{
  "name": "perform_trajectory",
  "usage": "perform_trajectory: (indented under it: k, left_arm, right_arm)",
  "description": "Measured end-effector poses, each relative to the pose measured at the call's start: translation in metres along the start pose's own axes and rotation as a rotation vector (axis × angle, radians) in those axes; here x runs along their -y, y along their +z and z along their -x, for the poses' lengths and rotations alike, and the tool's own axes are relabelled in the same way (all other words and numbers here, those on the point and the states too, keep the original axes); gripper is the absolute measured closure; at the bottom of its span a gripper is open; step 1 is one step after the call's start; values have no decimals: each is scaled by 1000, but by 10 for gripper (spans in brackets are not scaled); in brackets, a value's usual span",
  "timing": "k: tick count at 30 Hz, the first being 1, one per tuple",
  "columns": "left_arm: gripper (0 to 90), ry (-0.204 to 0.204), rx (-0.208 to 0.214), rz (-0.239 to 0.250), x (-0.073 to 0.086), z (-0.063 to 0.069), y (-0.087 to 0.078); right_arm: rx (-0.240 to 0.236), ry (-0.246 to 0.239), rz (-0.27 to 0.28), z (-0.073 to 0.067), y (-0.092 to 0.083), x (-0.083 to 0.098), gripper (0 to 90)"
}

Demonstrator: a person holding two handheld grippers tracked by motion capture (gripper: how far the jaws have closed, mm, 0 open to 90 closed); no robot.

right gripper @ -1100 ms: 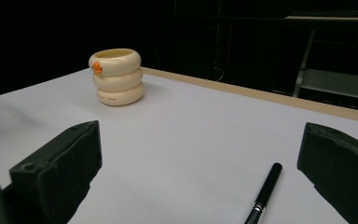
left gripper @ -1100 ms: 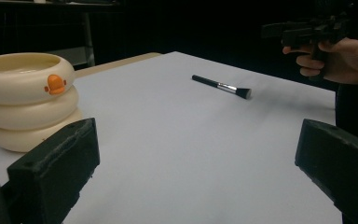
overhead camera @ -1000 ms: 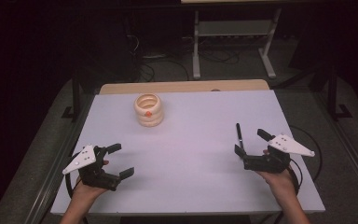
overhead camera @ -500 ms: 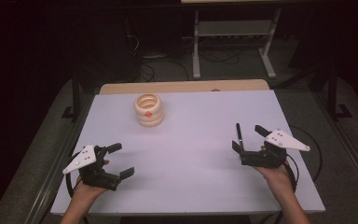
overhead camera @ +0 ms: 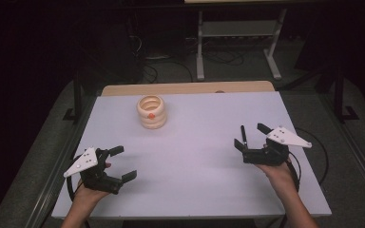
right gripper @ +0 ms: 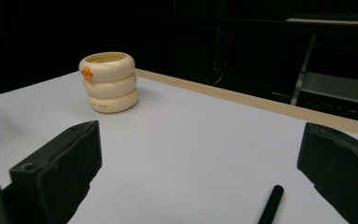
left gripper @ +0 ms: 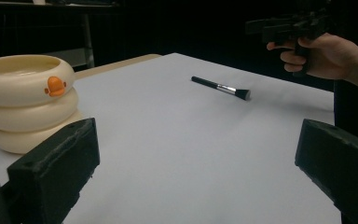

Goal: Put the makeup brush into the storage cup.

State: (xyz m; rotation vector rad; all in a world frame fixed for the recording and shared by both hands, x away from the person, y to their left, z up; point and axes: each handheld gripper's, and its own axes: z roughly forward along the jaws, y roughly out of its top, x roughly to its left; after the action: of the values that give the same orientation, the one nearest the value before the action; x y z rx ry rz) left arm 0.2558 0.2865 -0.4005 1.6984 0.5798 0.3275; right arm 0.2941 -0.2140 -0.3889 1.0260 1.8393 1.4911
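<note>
Right tongs point(overhead camera: 251, 134) spread open just above the brush point(overhead camera: 243, 132) on the bench point(overhead camera: 195, 142); left tongs point(overhead camera: 122, 164) open, holding nothing.

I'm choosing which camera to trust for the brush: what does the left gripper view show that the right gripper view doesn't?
Left gripper view alone: the black makeup brush full length with its silver ferrule and bristles, and the right gripper above the table. Right gripper view alone: small print low on the cream three-ring holder and a grey metal rack behind. Both: the holder's orange beak, the pale table, and wide-open jaws.
</note>
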Motion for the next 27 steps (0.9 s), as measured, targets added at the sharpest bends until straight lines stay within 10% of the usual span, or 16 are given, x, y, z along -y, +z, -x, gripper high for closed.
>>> perform_trajectory:
  k: [27]
  left_arm:
    - [0, -9, 17, 16, 1, 1, 3]
  right_arm:
    - [23, 26, -2, 11, 21, -7, 0]
